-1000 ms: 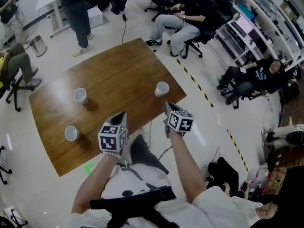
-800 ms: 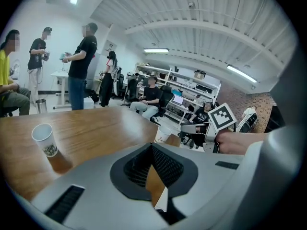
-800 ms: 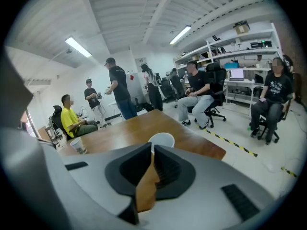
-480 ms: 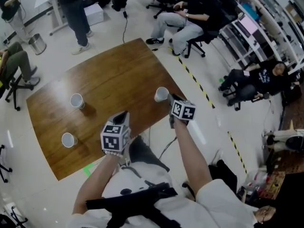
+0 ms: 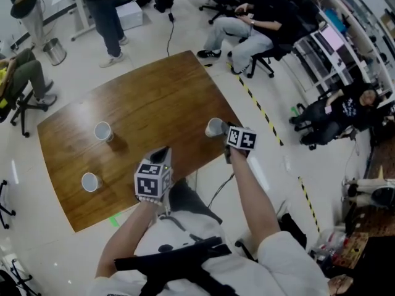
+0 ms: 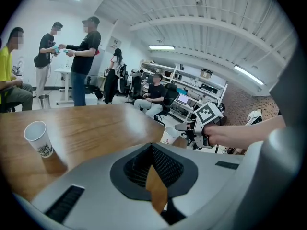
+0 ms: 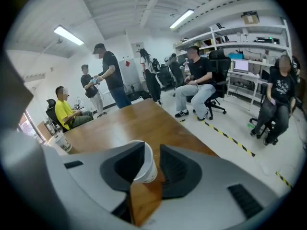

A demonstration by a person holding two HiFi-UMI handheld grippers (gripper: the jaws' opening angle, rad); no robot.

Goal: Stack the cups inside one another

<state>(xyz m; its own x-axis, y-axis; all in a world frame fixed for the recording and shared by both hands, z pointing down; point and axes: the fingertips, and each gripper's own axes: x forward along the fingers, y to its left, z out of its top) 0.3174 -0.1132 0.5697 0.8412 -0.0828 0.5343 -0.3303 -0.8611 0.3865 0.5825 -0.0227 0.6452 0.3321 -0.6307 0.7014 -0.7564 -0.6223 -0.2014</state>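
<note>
Showing 3 cups (image 5: pixel 103 130) apart on the table (image 5: pixel 154 91), head view; the right gripper (image 5: pixel 223 129) is reaching the rightmost. Left gripper view: the left gripper (image 6: pixel 152 148) is hovering, jaws together, empty. Right gripper view: jaws, just having been opening, are straddling that cup (image 7: pixel 142 163) off-centre without pressing; centring before squeezing is looking wise.

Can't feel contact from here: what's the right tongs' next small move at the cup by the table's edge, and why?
Probably close them gently. The right tongs have just been opening and stand wide around the white cup, with a gap showing beside it, so nothing is gripped yet.
</note>
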